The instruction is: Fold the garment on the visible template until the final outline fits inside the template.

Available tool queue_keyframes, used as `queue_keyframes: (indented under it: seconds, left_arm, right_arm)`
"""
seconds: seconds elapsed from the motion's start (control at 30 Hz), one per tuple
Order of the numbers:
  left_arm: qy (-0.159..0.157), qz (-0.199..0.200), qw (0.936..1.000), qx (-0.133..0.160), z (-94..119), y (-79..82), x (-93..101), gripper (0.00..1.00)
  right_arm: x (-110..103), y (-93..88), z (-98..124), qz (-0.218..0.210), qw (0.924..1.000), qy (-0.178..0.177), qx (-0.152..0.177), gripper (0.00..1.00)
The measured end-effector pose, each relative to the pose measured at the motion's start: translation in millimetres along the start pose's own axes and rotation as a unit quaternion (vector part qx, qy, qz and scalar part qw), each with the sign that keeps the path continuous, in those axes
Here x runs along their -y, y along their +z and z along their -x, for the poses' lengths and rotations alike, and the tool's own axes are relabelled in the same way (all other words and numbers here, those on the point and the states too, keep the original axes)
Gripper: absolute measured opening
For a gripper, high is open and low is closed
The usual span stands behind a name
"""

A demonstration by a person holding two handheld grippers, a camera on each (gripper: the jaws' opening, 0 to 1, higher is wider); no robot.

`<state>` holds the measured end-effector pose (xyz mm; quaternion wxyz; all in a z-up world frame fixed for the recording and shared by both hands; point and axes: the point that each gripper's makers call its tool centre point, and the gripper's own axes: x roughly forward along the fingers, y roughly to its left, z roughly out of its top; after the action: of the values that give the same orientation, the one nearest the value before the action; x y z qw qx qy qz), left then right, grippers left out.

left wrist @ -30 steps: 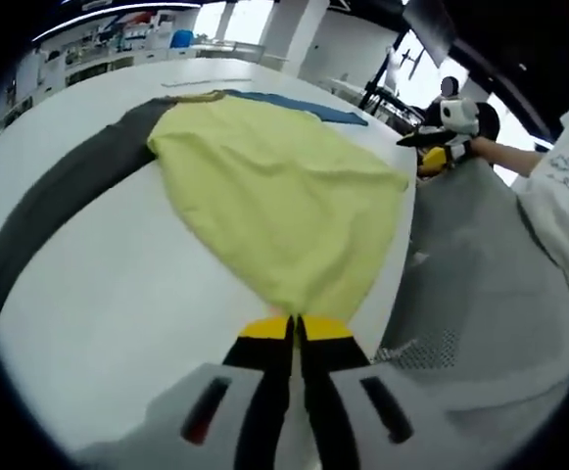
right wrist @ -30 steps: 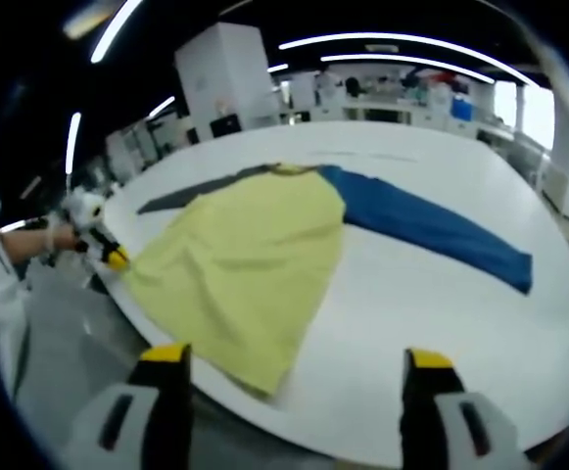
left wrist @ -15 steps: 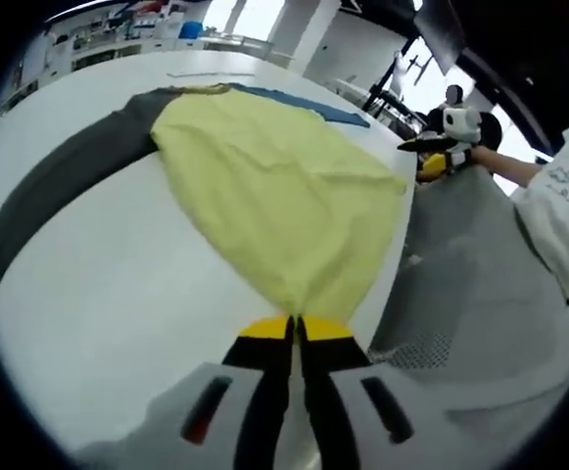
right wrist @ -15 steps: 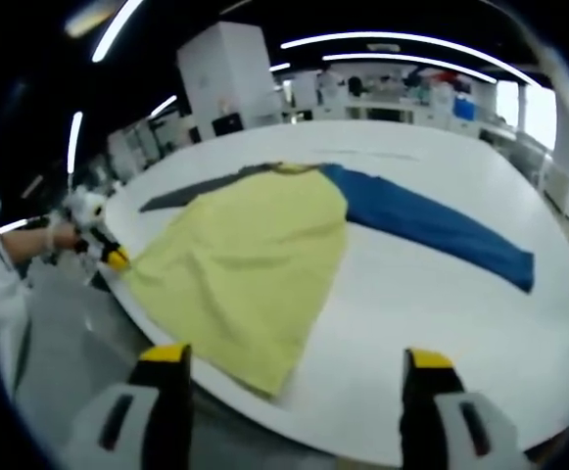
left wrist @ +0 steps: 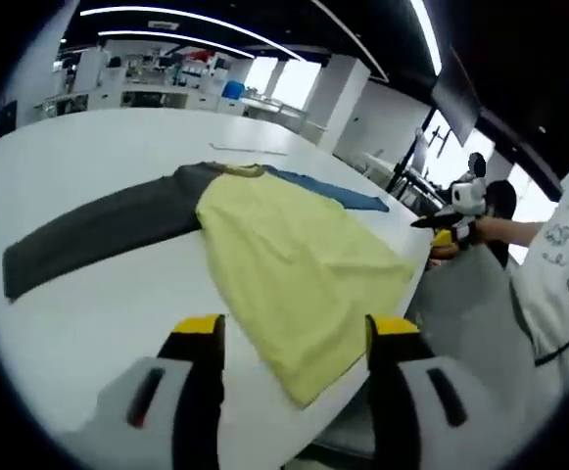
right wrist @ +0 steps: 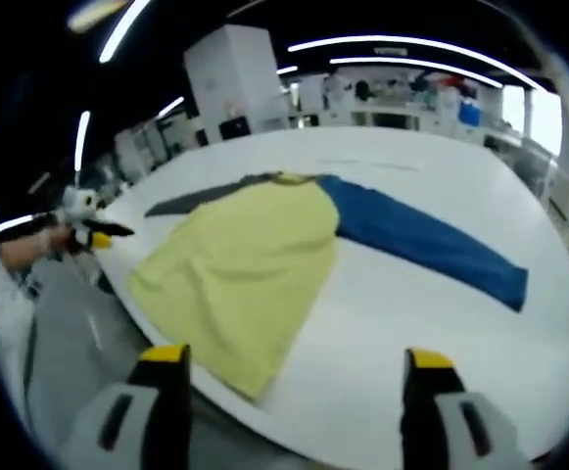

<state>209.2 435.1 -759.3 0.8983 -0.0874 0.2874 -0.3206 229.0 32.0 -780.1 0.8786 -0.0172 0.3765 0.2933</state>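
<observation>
A long-sleeved garment lies flat on the white table (left wrist: 88, 323). Its body is pale yellow (left wrist: 299, 259) (right wrist: 240, 269), one sleeve is grey (left wrist: 98, 230) (right wrist: 201, 196) and the other is blue (left wrist: 328, 188) (right wrist: 426, 245). My left gripper (left wrist: 297, 328) is open, and the yellow hem corner lies between and just ahead of its jaws at the table edge. My right gripper (right wrist: 297, 357) is open and holds nothing, hovering off the table's near edge in front of the hem. Each gripper appears small in the other's view: the right gripper (left wrist: 450, 225) and the left gripper (right wrist: 93, 235).
The table's curved edge (right wrist: 166, 338) runs close under the hem, with grey floor (left wrist: 470, 323) beyond it. A person in a white printed shirt (left wrist: 568, 264) stands at the right. Benches and shelves (right wrist: 402, 93) line the far side of the room.
The left gripper, shut on the yellow hem before, has opened and let it go; its view has risen and pulled back. The right gripper stayed open and barely shifted.
</observation>
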Motion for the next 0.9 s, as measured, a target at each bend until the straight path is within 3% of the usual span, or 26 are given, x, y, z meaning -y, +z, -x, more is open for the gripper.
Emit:
queue_keyframes:
  seconds: [0.1,0.2,0.37,0.57,0.67,0.73,0.9]
  left_arm:
    - [0.027,0.019,0.9993,0.015,5,4.5,0.5,0.85]
    - [0.042,0.026,0.9980,0.039,11,11.6,8.7,0.98]
    - [0.066,0.039,0.9931,0.089,19,28.9,12.7,0.99]
    - [0.080,0.025,0.9919,0.095,17,34.3,16.4,0.99]
    - [0.090,0.036,0.9890,0.112,17,36.0,17.0,0.99]
    - [0.095,0.044,0.9872,0.121,17,37.4,20.9,0.99]
    - [0.100,0.045,0.9852,0.132,17,41.3,26.4,0.99]
  right_arm:
    - [2,8.9,3,0.010,0.9999,0.005,-0.002,0.92]
    - [11,15.8,5,0.014,0.9999,0.004,-0.002,0.95]
    - [31,39.2,9,0.006,0.9998,0.006,0.019,0.97]
    - [69,64.0,6,0.003,0.9984,-0.009,0.055,0.95]
    - [75,77.4,11,-0.053,0.9939,-0.002,0.097,0.97]
    - [91,77.6,12,-0.058,0.9927,-0.015,0.104,0.94]
    - [129,64.2,2,-0.067,0.9935,-0.038,0.083,0.88]
